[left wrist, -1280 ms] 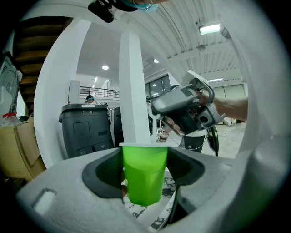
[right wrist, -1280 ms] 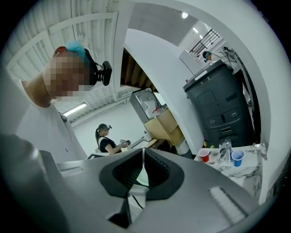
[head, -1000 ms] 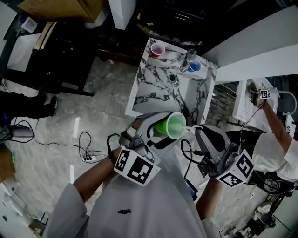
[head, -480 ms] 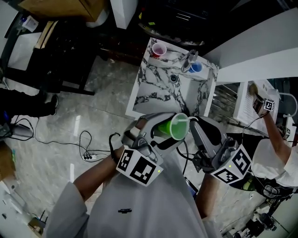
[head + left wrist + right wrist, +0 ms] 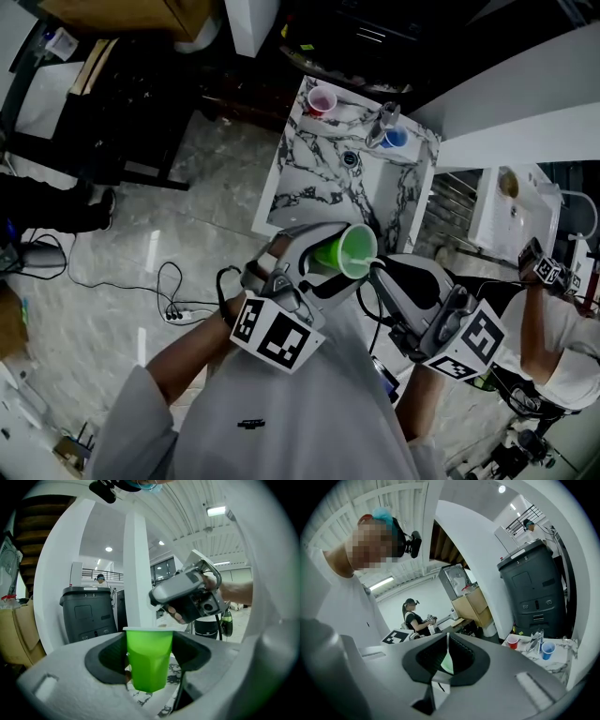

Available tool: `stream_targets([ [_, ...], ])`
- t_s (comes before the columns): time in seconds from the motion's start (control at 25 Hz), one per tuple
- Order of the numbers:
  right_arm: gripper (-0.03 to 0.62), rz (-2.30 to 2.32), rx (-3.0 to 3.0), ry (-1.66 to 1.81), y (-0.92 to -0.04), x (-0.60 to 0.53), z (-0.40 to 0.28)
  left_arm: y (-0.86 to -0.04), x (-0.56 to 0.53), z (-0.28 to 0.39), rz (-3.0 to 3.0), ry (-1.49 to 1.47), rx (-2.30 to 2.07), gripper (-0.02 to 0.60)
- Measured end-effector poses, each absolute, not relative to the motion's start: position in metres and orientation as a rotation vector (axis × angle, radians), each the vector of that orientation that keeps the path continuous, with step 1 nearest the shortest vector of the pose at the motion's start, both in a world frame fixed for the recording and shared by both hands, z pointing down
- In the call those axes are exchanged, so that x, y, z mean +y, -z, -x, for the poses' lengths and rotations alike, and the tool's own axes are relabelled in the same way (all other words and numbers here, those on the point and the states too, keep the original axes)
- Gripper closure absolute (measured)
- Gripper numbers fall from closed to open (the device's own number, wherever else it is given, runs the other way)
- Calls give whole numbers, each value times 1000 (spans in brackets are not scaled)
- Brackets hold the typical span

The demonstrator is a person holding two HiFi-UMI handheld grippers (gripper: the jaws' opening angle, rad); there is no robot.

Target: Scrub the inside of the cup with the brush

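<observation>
My left gripper [image 5: 317, 259] is shut on a bright green plastic cup [image 5: 347, 251], held above the floor with its open mouth turned toward my right gripper. In the left gripper view the green cup [image 5: 148, 660] sits upright between the two dark pads. My right gripper [image 5: 386, 276] is just right of the cup's rim, and the right gripper [image 5: 187, 596] shows beyond the cup. Its jaws are shut on a thin pale brush handle [image 5: 448, 660]. The bristle end is hidden.
A marbled sink counter [image 5: 309, 192] stands ahead with a red cup [image 5: 319, 99], a blue cup [image 5: 393, 137], a faucet [image 5: 382, 118] and a drain [image 5: 349, 158]. A cable and power strip [image 5: 178, 317] lie on the floor. Another person [image 5: 553, 319] stands at the right.
My right gripper's tip has swung in closer to the cup's rim. The cup has hardly moved. The other person's arm at the right has dropped lower.
</observation>
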State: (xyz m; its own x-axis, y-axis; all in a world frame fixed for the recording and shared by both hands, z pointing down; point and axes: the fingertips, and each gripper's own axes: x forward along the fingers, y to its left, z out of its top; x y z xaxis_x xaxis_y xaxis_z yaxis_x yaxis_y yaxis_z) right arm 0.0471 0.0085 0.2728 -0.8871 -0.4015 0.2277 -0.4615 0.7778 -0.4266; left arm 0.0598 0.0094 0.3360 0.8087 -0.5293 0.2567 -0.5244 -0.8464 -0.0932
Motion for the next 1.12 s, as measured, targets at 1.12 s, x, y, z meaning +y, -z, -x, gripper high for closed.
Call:
stream_targets([
  [1.12, 572, -647, -2780, -658, -276, 11, -54, -334, 10, -67, 2982, 433, 855, 278],
])
